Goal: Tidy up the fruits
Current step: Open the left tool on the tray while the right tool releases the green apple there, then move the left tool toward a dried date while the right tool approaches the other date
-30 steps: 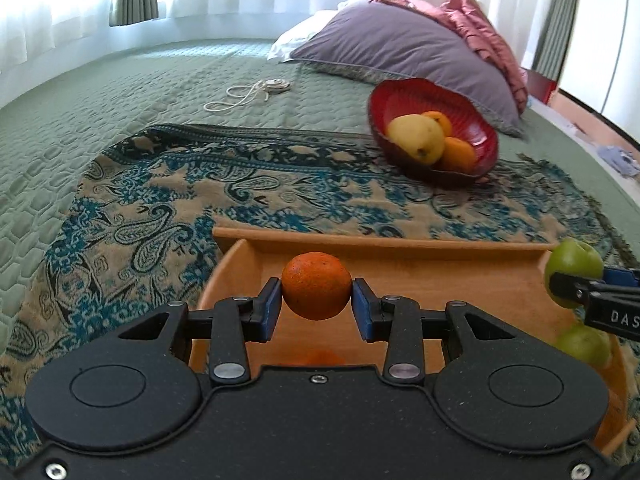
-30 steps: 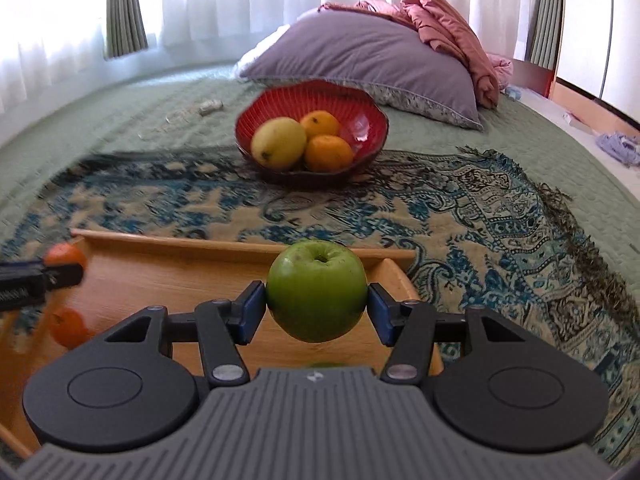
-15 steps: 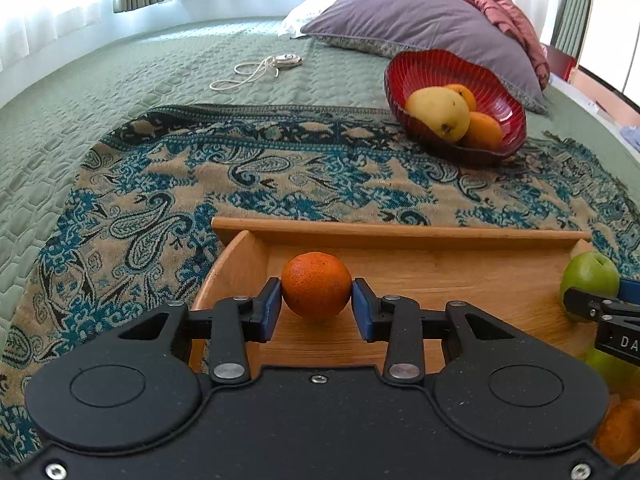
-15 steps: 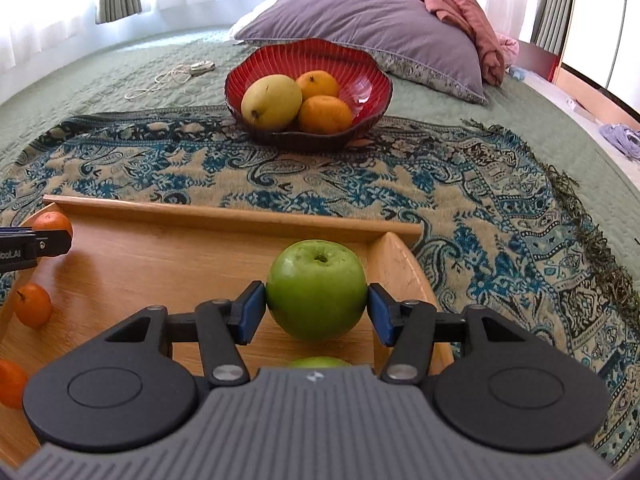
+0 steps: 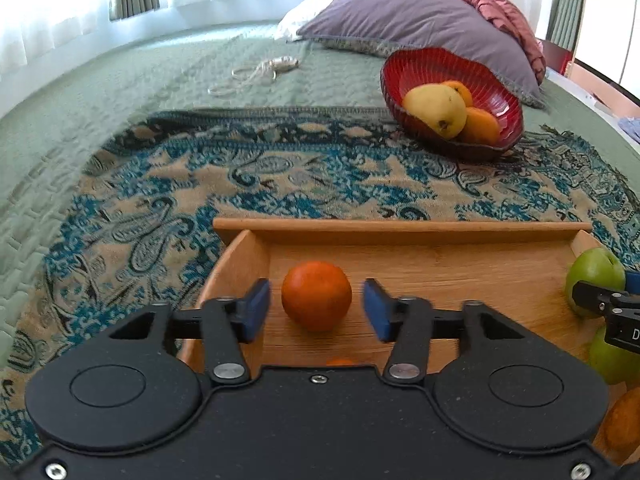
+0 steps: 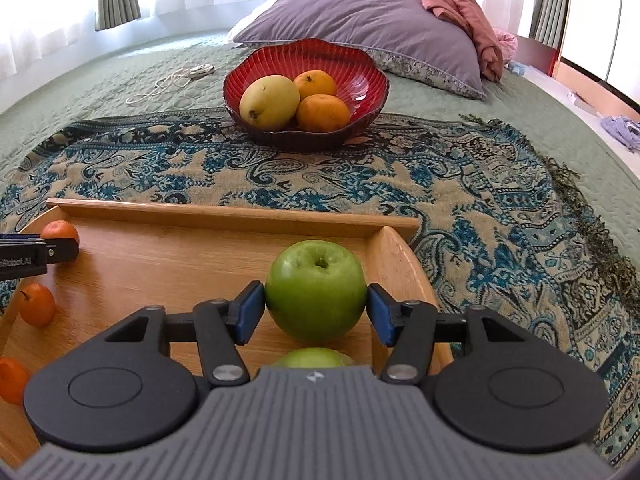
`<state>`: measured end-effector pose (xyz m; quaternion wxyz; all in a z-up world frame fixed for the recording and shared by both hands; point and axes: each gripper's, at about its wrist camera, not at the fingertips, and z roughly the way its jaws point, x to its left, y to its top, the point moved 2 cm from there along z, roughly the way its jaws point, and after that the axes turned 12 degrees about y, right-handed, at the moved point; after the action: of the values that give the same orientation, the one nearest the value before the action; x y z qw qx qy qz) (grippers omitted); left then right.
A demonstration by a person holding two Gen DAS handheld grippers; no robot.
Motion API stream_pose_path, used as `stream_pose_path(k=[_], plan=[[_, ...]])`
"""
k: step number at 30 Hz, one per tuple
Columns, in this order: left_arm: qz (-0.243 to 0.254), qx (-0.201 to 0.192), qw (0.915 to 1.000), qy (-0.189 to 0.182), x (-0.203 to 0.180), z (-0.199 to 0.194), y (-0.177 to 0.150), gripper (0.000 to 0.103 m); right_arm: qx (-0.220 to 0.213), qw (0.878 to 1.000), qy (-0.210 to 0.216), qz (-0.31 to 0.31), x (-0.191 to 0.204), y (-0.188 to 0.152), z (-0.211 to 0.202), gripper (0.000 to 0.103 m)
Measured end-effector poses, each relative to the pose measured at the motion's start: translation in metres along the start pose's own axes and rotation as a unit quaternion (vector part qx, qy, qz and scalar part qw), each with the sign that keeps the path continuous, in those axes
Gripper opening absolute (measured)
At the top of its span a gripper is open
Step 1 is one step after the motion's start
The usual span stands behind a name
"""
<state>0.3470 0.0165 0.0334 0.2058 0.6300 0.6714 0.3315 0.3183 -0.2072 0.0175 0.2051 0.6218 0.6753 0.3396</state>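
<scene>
A wooden tray lies on the patterned throw; it also shows in the right wrist view. My left gripper is open, its pads apart from an orange resting in the tray's far left corner. My right gripper is shut on a green apple low over the tray's right end; the apple also shows in the left wrist view. A second green apple lies just under it. Two more oranges lie at the tray's left.
A red bowl with a yellow mango and two oranges stands beyond the tray. A purple pillow and a white cord lie further back on the green bed cover.
My left gripper has opened and let go of the orange, which now rests in the tray. Both grippers have come down lower toward the tray.
</scene>
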Motion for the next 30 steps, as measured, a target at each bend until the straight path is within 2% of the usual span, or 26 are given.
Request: stream_pose_path(k=[3,5,7,15,23,30], plan=[[0.004,-0.017,0.9998,-0.007,0.004,-0.015,-0.003,0.062,-0.015,1.000,0.003,-0.008,0.001,-0.003,-0.009,0.075],[0.002,-0.032,0.9993,-0.019,0.008,-0.028,-0.007,0.076,-0.025,1.000,0.009,-0.011,0.003,-0.004,-0.017,0.076],[0.003,-0.049,0.9981,-0.038,0.012,-0.043,-0.014,0.081,-0.040,0.999,0.013,-0.018,0.005,-0.007,-0.028,0.077],[0.020,-0.100,0.9922,-0.073,0.014,-0.108,-0.054,0.091,-0.104,0.991,0.041,-0.071,0.025,-0.032,-0.081,0.087],[0.022,-0.096,0.9909,-0.092,0.009,-0.147,-0.109,0.094,-0.140,0.982,0.064,-0.109,0.041,-0.077,-0.122,0.090],[0.031,-0.077,0.9908,-0.107,0.006,-0.164,-0.150,0.094,-0.144,0.978,0.077,-0.132,0.038,-0.119,-0.142,0.090]])
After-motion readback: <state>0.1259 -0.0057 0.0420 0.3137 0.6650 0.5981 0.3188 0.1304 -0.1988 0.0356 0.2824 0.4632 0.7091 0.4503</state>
